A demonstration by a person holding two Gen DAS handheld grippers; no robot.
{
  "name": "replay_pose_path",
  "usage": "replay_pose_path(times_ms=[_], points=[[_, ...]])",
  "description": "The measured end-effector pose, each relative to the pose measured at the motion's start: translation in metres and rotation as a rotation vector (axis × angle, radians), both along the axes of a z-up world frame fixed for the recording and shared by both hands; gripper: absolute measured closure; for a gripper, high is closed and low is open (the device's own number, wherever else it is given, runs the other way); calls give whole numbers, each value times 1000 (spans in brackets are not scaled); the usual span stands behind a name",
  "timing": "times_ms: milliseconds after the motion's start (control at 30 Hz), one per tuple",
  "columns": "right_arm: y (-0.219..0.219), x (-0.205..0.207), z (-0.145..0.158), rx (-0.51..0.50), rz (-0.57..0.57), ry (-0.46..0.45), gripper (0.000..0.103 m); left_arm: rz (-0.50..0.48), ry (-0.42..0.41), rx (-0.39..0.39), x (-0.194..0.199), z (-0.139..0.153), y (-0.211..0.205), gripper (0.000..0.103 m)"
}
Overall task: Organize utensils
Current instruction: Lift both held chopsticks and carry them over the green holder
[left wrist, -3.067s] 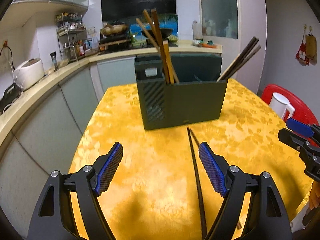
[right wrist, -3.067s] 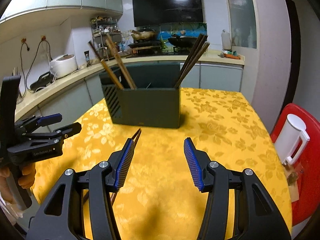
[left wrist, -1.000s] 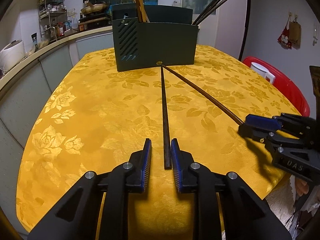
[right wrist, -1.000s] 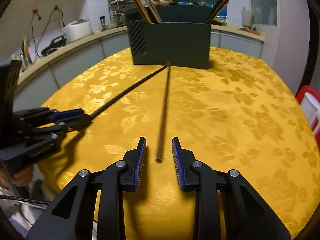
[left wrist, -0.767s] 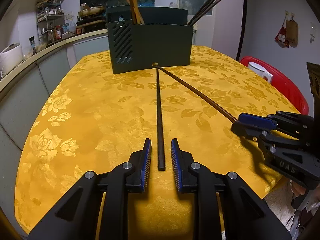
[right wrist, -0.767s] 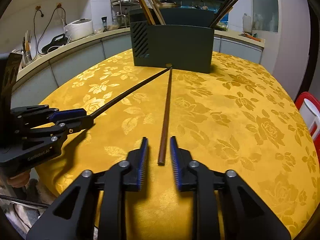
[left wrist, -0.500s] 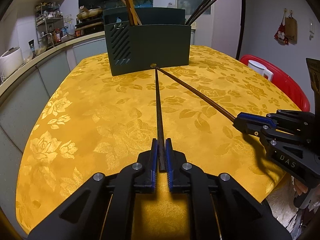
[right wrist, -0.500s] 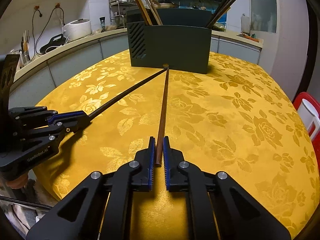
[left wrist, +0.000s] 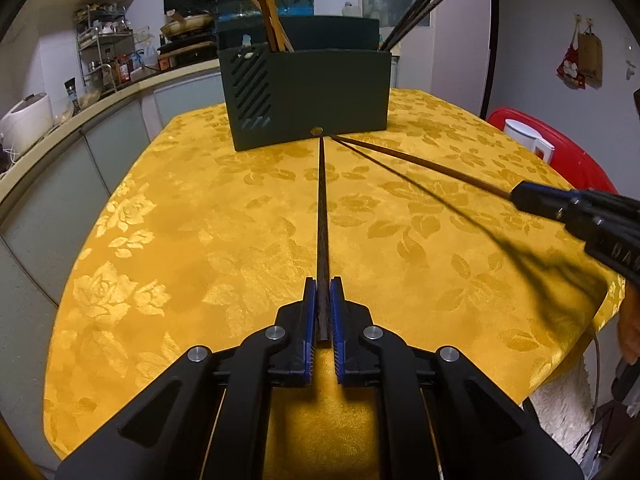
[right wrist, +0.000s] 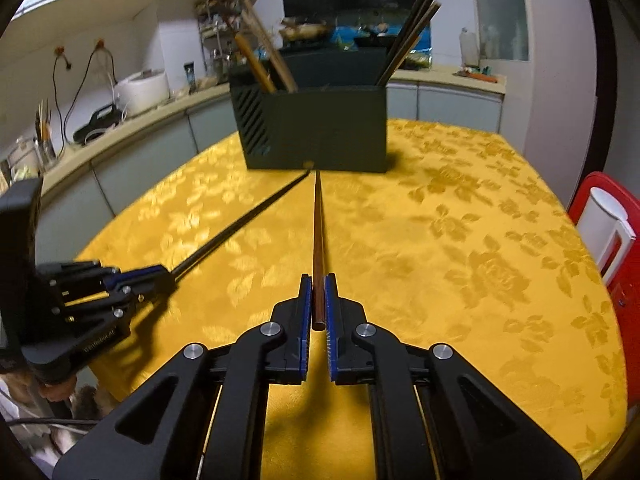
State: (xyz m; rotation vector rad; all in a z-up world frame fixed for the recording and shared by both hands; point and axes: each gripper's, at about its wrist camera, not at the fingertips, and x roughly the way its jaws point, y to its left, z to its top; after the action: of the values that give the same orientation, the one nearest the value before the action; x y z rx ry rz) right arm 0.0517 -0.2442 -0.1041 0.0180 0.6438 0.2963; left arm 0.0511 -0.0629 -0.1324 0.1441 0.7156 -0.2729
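- Gripper pads of the left gripper (left wrist: 322, 312) are clamped on the near end of a dark chopstick (left wrist: 322, 216), which runs straight ahead over the yellow worktop (left wrist: 160, 240).
- The right gripper (right wrist: 317, 308) is pinched on a brown chopstick (right wrist: 318, 236) in the same way, tilted downward.
- Both chopstick tips meet just before the dark utensil box (right wrist: 316, 128).
- The box stands upright near the worktop's far edge, with wooden chopsticks (right wrist: 264, 64) at its left end and dark chopsticks (right wrist: 408, 36) at its right.
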Motion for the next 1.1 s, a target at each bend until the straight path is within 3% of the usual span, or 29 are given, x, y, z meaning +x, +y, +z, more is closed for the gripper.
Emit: replay_pose_path(times_ms=[667,1100], points=[[-26,-19,67,89,-50,-165,96,21,-147,24,-16,51,2,96],[-39,-9,110,149,-68,-251,96,44,-306,-44,4,149,16,96]])
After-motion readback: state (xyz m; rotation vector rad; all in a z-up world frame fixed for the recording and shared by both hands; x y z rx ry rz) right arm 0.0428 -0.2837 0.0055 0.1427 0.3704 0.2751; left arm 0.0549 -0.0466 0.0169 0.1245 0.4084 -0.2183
